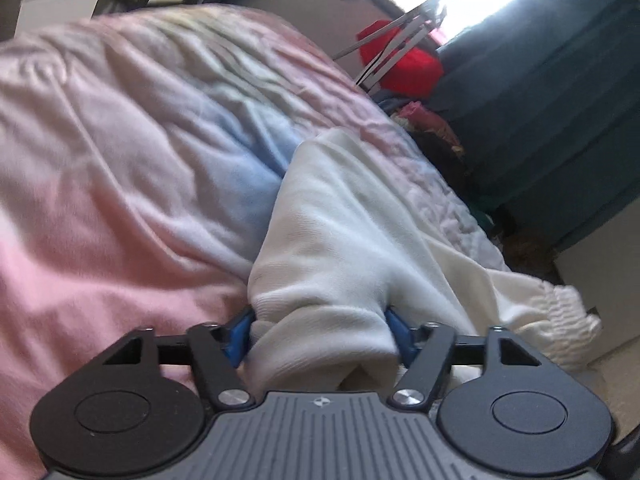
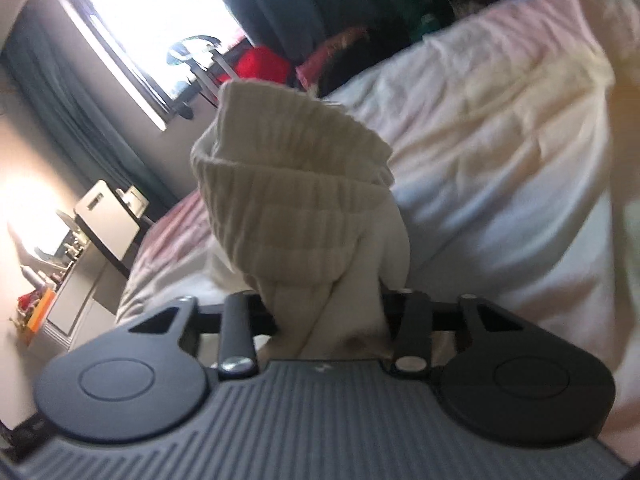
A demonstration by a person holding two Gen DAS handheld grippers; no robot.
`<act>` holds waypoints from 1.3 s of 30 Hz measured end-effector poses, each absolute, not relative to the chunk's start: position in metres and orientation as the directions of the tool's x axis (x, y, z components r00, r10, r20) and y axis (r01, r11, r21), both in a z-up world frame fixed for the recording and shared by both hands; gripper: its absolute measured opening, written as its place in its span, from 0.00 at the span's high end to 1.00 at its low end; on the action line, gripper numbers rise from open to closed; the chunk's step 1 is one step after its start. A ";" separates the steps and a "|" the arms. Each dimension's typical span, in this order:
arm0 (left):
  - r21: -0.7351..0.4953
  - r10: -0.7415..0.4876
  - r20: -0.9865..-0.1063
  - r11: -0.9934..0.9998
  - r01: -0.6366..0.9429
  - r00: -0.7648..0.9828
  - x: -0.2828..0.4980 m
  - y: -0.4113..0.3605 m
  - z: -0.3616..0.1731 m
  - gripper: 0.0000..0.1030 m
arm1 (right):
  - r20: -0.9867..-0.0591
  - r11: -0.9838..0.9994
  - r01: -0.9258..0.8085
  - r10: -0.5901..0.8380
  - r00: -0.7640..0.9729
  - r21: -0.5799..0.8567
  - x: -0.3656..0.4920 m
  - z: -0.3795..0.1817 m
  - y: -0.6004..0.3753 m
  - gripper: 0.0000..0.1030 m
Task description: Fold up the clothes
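Observation:
A white knit garment lies stretched over the pink and blue bedspread. My left gripper is shut on one bunched end of it; its blue fingertips show on either side of the cloth. In the right wrist view my right gripper is shut on the garment's ribbed cuff end, which stands up bunched above the jaws and hides the fingertips. The ribbed end also shows at the right in the left wrist view, hanging off the bed edge.
Dark teal curtains and a bright window stand beyond the bed. A red cloth hangs on a metal drying rack. A pile of dark clothes lies by the bed. A cluttered white desk is at left.

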State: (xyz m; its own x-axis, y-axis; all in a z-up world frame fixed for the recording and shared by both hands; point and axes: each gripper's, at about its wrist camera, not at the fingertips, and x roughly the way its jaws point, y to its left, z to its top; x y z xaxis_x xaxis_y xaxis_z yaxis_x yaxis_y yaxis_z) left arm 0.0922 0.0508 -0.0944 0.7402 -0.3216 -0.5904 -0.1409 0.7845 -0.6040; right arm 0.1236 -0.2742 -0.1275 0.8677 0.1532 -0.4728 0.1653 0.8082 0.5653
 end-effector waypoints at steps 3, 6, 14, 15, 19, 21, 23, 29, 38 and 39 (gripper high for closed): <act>-0.630 -0.345 -0.511 0.774 -0.070 0.788 0.083 0.046 -0.083 0.53 | -0.435 0.802 0.140 0.160 0.886 0.580 0.121 -0.106 -0.279 0.69; -0.658 -0.404 -0.468 0.753 -0.005 0.786 0.082 0.031 -0.068 0.56 | -0.388 0.795 0.124 0.149 0.909 0.595 0.116 -0.081 -0.298 0.71; -0.656 -0.520 -0.386 0.736 0.170 0.761 0.120 -0.092 -0.011 0.57 | -0.317 0.752 0.190 0.027 0.948 0.631 0.102 -0.027 -0.406 0.71; -0.648 -0.535 -0.376 0.736 0.197 0.757 0.131 -0.118 -0.005 0.57 | -0.312 0.735 0.208 0.005 0.950 0.645 0.103 -0.026 -0.428 0.71; -0.608 -0.584 -0.352 0.737 0.295 0.731 0.176 -0.220 0.011 0.57 | -0.292 0.669 0.276 -0.091 0.952 0.690 0.106 -0.022 -0.513 0.71; -0.570 -0.592 -0.370 0.753 0.328 0.716 0.197 -0.276 0.009 0.57 | -0.282 0.648 0.313 -0.155 0.947 0.694 0.112 -0.026 -0.555 0.71; -0.550 -0.607 -0.388 0.756 0.354 0.693 0.217 -0.325 -0.001 0.57 | -0.288 0.636 0.357 -0.214 0.933 0.684 0.120 -0.036 -0.586 0.71; -0.504 -0.645 -0.444 0.754 0.422 0.621 0.249 -0.397 -0.056 0.57 | -0.343 0.558 0.459 -0.305 0.888 0.692 0.130 -0.098 -0.645 0.71; -0.387 -0.662 -0.493 0.748 0.540 0.564 0.240 -0.379 -0.123 0.51 | -0.371 0.455 0.463 -0.282 0.885 0.761 0.081 -0.193 -0.625 0.61; -0.372 -0.658 -0.495 0.751 0.545 0.568 0.236 -0.378 -0.126 0.49 | -0.370 0.453 0.462 -0.280 0.886 0.763 0.077 -0.196 -0.621 0.60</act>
